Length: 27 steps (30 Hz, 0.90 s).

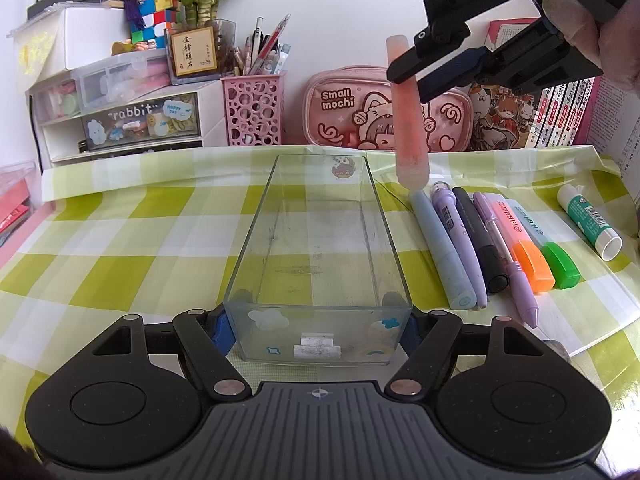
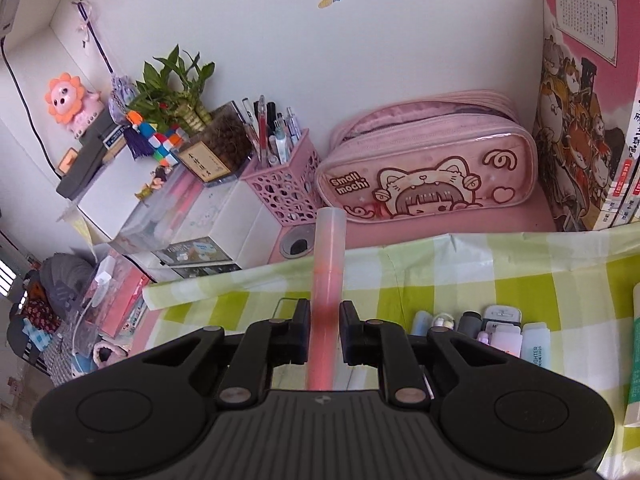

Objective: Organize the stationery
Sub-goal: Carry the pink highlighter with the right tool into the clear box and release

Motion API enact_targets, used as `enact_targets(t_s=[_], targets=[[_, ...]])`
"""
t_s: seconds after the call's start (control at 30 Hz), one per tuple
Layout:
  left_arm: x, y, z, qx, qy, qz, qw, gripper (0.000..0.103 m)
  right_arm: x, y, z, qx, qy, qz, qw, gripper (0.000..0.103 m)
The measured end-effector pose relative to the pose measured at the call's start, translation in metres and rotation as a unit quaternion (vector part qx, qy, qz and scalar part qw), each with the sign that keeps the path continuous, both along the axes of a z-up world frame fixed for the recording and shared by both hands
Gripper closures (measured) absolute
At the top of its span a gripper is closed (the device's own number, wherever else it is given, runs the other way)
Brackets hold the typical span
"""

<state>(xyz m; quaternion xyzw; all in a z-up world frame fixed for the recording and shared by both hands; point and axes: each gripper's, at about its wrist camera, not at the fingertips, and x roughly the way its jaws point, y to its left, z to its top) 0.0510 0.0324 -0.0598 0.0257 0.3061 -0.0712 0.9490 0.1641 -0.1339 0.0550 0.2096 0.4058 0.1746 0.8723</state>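
Note:
A clear rectangular box (image 1: pixel 316 240) stands lengthwise on the green checked cloth (image 1: pixel 120 248), with my left gripper (image 1: pixel 318 316) shut on its near end. In the air to the right of the box's far end, my right gripper (image 1: pixel 408 76) is shut on a frosted pink pen (image 1: pixel 408 128), which hangs nearly upright. The right wrist view shows that pink pen (image 2: pixel 326 280) clamped between the fingers of my right gripper (image 2: pixel 325 330). Several pens and highlighters (image 1: pixel 492 240) lie in a row right of the box, and a green glue stick (image 1: pixel 588 220) lies further right.
At the back stand a pink mesh pen cup (image 1: pixel 256 108), a pink "Small mochi" pencil case (image 1: pixel 360 108), drawer units (image 1: pixel 120 116) and books (image 1: pixel 560 108). The row of pens (image 2: pixel 492 332) shows low in the right wrist view. A person's hand (image 1: pixel 616 28) holds the right gripper.

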Motion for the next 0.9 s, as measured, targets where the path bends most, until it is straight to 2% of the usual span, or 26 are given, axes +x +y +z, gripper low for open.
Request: enact_targets(t_s=[0.13,0.4,0.63,0.9], targets=[[0.0,0.0,0.0,0.0,0.0,0.0,1.0,0.03,0.008,0.021,-0.013,0.021,0.038,0.033,0.999,0.084],[0.0,0.0,0.0,0.0,0.0,0.0,1.0,0.03,0.031,0.071,-0.059,-0.003,0.132,0.068,0.989,0.084],[0.0,0.0,0.0,0.0,0.0,0.0,1.0,0.03,0.039,0.076,-0.072,-0.011,0.165,0.057,0.985,0.084],[0.0,0.0,0.0,0.0,0.0,0.001,1.0,0.03,0.042,0.075,-0.072,0.003,0.167,0.05,0.985,0.082]])
